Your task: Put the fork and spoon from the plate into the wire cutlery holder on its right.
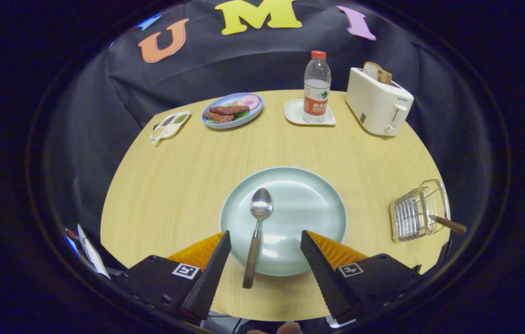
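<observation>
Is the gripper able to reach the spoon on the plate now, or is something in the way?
Probably yes. The gripper is open, and the spoon lies on the plate with its handle between the fingers. Nothing lies over or against it.

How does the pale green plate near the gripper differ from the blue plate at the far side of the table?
The pale green plate is round; the blue plate looks oval. The green plate carries only a spoon, whose handle sticks out over its rim, while the blue plate holds food. The green plate lies just ahead of the open gripper, partly between its fingers; the blue plate lies far beyond them. Both rest flat on the wooden table.
</observation>
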Tool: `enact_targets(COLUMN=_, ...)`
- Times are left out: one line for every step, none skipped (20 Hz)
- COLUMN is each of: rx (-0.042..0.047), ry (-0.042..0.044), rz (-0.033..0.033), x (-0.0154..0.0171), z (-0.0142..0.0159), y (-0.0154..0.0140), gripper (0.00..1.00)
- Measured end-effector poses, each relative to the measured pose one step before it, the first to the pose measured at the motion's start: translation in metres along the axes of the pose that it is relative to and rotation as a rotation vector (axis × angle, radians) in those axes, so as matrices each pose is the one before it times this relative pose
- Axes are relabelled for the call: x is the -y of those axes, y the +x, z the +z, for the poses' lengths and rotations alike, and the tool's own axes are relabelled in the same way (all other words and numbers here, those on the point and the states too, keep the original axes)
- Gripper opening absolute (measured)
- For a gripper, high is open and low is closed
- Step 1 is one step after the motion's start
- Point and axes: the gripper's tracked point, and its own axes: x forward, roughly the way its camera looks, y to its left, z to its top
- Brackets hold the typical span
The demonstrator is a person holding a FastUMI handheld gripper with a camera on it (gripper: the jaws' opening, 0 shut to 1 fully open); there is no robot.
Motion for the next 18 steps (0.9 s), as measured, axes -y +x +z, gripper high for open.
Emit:
enact_targets(rx=-0.00425, ry=0.00244, rz=-0.01153, x=-0.00142, z=-0.00086, y=0.00688, gripper=0.92)
enact_targets(rx=-0.00714, ry=0.00260, rz=-0.01011, x=-0.00190, z=-0.00160, y=0.00528, gripper=0.92)
enact_targets(rx=-0.00705, ry=-0.00086, rz=-0.01070, x=-0.00162, z=-0.00267, y=0.00621, gripper=0.92)
enact_targets(rx=-0.00466, ry=-0.00891, rz=-0.02046, x=0.00157, z=-0.00174, y=0.00529, gripper=0.92)
enact_targets(rx=0.00024, ry=-0.00761, rz=-0.02015, x=0.00154, z=-0.00020, y=0.00464, gripper=0.90)
enact_targets(rx=-0.00348, ry=-0.00399, rz=-0.01147, x=-0.00021, z=-0.00159, y=0.00405, gripper=0.88)
enact_targets(rx=-0.01007, ry=-0.00362, rz=-0.00524, x=-0.00079, z=-0.00327, y=0.00482, gripper=0.85)
enact_targets(rx=-0.00688, ry=-0.00049, rz=-0.00536, x=-0.00040, z=-0.00118, y=0.00358, gripper=0.83)
enact_targets(rx=-0.00496, ry=-0.00191, rz=-0.00543, x=-0.00015, z=-0.00078, y=0.00275, gripper=0.79)
enact_targets(rx=-0.00682, ry=-0.00080, rz=-0.00204, x=-0.00104, z=-0.00079, y=0.00254, gripper=0.74)
enact_targets(rx=-0.01210, ry=-0.00367, rz=0.00056, x=-0.00064, z=-0.00191, y=0.00380, gripper=0.70)
enact_targets(rx=-0.01198, ry=-0.00146, rz=0.00000, x=-0.00024, z=-0.00205, y=0.00346, gripper=0.69)
enact_targets(rx=-0.01140, ry=0.00305, rz=0.00071, x=-0.00067, z=-0.00317, y=0.00064, gripper=0.59)
enact_targets(rx=-0.01146, ry=0.00103, rz=0.00689, x=-0.00227, z=-0.00233, y=0.00138, gripper=0.50)
enact_targets(rx=-0.01182, ry=-0.00592, rz=-0.00525, x=0.00114, z=-0.00131, y=0.00047, gripper=0.40)
enact_targets(rx=-0.00006, ry=0.00454, rz=-0.00338, x=0.00052, z=-0.00243, y=0.00097, gripper=0.30)
enact_targets(rx=-0.00975, ry=-0.00128, rz=-0.00079, x=-0.00048, z=0.00022, y=-0.00014, gripper=0.21)
enact_targets(rx=-0.00961, ry=-0.00269, rz=0.00812, x=-0.00079, z=-0.00315, y=0.00614, gripper=0.18)
